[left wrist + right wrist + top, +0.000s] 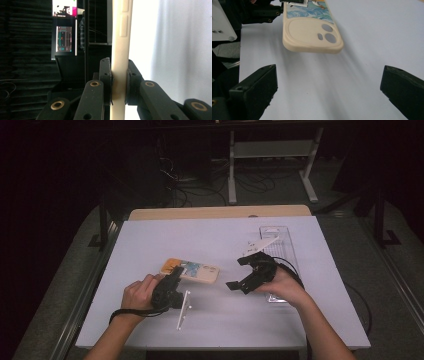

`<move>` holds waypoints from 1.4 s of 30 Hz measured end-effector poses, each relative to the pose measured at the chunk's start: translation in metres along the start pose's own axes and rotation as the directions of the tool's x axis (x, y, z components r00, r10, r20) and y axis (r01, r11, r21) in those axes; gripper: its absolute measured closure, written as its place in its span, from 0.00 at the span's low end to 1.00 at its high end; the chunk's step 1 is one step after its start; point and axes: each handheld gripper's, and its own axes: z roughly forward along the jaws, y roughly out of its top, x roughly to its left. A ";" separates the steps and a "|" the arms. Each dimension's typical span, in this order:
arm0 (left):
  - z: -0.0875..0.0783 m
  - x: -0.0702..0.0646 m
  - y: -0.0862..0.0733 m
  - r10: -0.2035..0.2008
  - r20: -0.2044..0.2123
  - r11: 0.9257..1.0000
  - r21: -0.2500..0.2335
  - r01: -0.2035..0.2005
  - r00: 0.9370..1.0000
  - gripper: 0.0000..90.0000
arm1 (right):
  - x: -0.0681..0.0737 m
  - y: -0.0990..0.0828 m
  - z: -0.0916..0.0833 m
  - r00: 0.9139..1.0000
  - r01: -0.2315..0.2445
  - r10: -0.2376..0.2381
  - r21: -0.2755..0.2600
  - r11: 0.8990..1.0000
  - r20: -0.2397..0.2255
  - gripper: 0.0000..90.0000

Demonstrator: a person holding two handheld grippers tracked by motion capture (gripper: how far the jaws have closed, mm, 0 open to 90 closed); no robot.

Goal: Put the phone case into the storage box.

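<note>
Two grippers work over one white table (220,235), the largest item, w/ a wood strip along its far edge. Next in size: clear plastic tray (285,240) at the table's right side, far end, partly under the right hand; a white card-like piece lies across its far part, contents otherwise too small to tell. Phone case (192,270), cream w/ a blue-orange print on the back, sits approx. mid-table, held off the surface at one end. Left gripper (172,280) is clamped on the case's near-left end; in the left gripper view both pads press the cream edge (120,75) from either side, case seen edge-on, side button mouldings visible above. Right gripper (245,272) is near the case's right end, not touching, jaws spread wide w/ nothing between them; right gripper view shows the case's camera-cutout end (312,32) ahead of and between the jaws, well clear of both, bare table below.
</note>
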 end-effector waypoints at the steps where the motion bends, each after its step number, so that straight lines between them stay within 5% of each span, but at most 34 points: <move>1: 0.000 0.000 0.000 0.000 0.000 1.000 0.000 0.000 1.000 0.88 | -0.001 -0.003 -0.002 1.000 -0.005 0.005 -0.006 1.000 0.002 0.01; 20: 0.000 0.001 0.000 -0.017 0.004 1.000 0.012 0.017 1.000 0.88 | -0.007 -0.028 -0.012 0.999 -0.038 0.039 -0.056 0.998 0.020 0.01; 27: 0.002 0.003 -0.001 -0.083 0.035 0.996 0.019 0.082 0.996 0.88 | -0.008 -0.030 -0.013 0.999 -0.047 0.049 -0.067 0.997 0.019 0.01; 34: 0.005 0.006 -0.003 -0.168 0.071 0.985 0.042 0.166 0.983 0.88 | -0.009 -0.030 -0.012 0.999 -0.049 0.051 -0.060 0.997 0.018 0.01; 42: 0.009 0.011 -0.003 -0.296 0.101 0.955 0.060 0.291 0.950 0.88 | -0.009 -0.030 -0.011 0.998 -0.054 0.055 -0.058 0.997 0.021 0.01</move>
